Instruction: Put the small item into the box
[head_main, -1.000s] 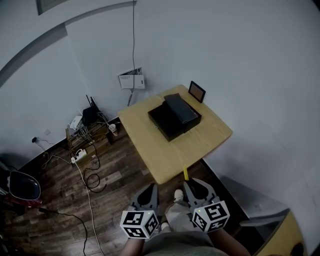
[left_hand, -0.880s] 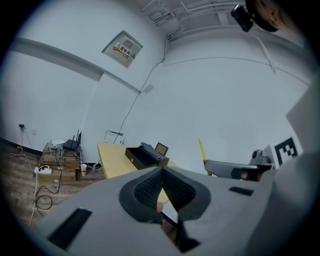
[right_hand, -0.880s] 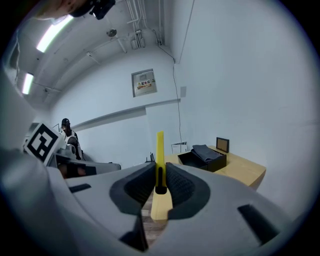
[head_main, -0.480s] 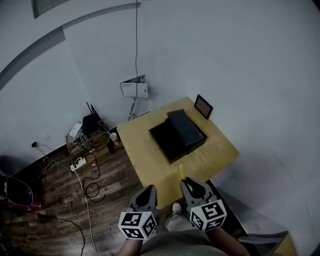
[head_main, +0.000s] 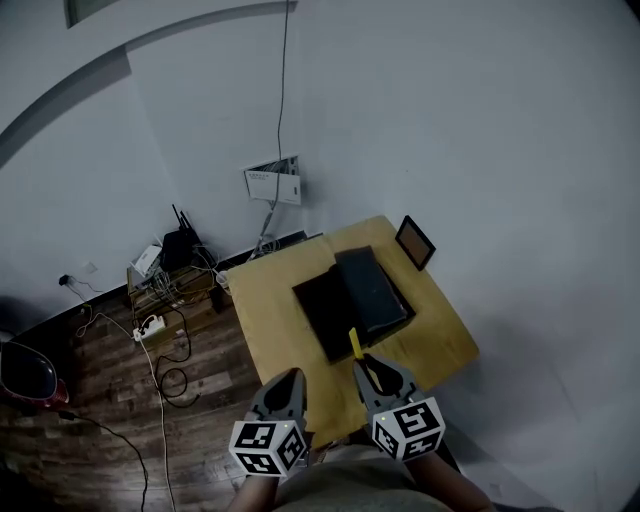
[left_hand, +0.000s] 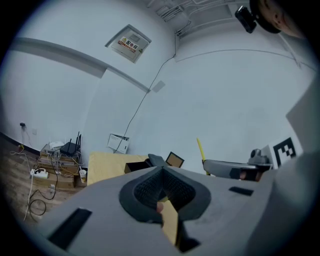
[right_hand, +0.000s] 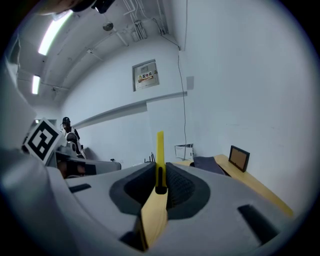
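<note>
In the head view a black box (head_main: 336, 302) lies open on the yellow wooden table (head_main: 265, 300), its dark lid (head_main: 372, 290) resting on the right half. My right gripper (head_main: 372, 372) is shut on a thin yellow stick, the small item (head_main: 354, 343), whose tip points at the box's near edge. The right gripper view has this stick (right_hand: 160, 148) standing upright between the shut jaws (right_hand: 160, 176). My left gripper (head_main: 286, 388) hovers over the table's near edge. Its jaws (left_hand: 161, 173) are shut with nothing between them.
A small picture frame (head_main: 415, 243) stands at the table's far right corner by the wall. On the wooden floor to the left lie cables, a power strip (head_main: 152, 325) and a router (head_main: 183, 240). A white panel (head_main: 273, 182) hangs on the wall behind.
Both grippers have advanced from off the table to above its near edge. The yellow stick's tip now reaches the box's near edge. Neither gripper's jaws have changed.
</note>
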